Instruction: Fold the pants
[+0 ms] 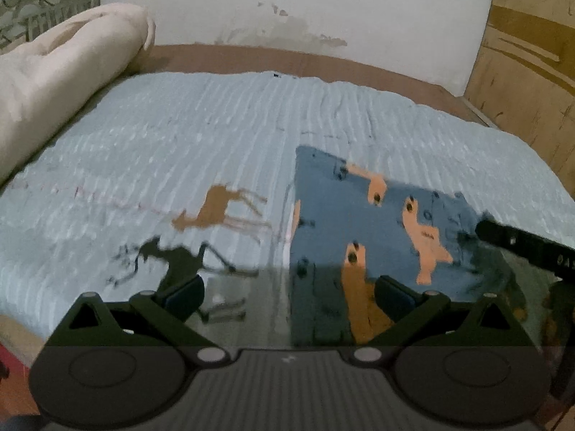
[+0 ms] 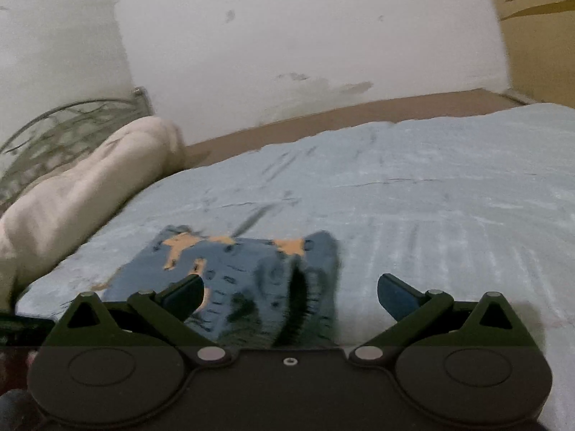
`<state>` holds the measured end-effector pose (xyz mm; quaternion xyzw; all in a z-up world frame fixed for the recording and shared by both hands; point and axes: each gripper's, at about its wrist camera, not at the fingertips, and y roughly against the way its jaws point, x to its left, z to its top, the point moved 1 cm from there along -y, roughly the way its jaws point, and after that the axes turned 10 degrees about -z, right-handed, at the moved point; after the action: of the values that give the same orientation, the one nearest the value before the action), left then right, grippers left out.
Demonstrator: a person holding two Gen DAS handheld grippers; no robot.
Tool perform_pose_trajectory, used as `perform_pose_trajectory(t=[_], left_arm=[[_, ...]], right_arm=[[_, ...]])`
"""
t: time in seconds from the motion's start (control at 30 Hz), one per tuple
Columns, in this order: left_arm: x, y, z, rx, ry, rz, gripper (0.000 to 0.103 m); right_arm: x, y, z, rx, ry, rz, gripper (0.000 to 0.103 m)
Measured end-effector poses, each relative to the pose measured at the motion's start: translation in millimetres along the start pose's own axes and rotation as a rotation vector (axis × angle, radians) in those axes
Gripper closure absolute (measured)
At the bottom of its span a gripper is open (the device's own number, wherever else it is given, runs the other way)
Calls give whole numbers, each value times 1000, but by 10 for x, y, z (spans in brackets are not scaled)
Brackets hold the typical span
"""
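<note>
Blue pants (image 1: 363,222) with orange patches lie folded flat on a light blue bedspread (image 1: 179,136). The left gripper (image 1: 289,296) hovers at their 7 o'clock edge, jaws spread; the right gripper (image 2: 290,292), also spread, holds nothing. A cream bolster (image 1: 68,57) lies at 10 o'clock.

the room is sitting in dim, flat, cool light with no clear source showing. the fisheye is bending the wall (image 1: 287,7) and darkening the corners in both views. the right wrist view is smearing the pants (image 2: 230,273) and bedspread (image 2: 431,197) with motion blur. a soft shadow is pooling under the left gripper (image 1: 289,296).
</note>
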<state>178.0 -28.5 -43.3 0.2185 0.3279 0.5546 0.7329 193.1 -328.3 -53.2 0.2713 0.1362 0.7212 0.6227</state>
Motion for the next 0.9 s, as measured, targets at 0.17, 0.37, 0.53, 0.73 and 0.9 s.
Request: perform_pose_trajectory(t=[0.17,0.37,0.53,0.73,0.9], left_arm=[[10,-206,170,10,-3,4,1],[5,-424,188,46,-9,-6,1],[16,-482,143,50,6,-14,1],[67,-409,124,45,43,-90,4],[112,-356,149,38,79,-149,40]], right_arm=[[-1,-309,73,98,4,81,1],[-102,-482,33,135,-58,128,1],[-184,-462,-16,115,-100,182,1],[-234,-384,-37,86,-126,274,1],[-291,-361,-41,81,-166,241,30]])
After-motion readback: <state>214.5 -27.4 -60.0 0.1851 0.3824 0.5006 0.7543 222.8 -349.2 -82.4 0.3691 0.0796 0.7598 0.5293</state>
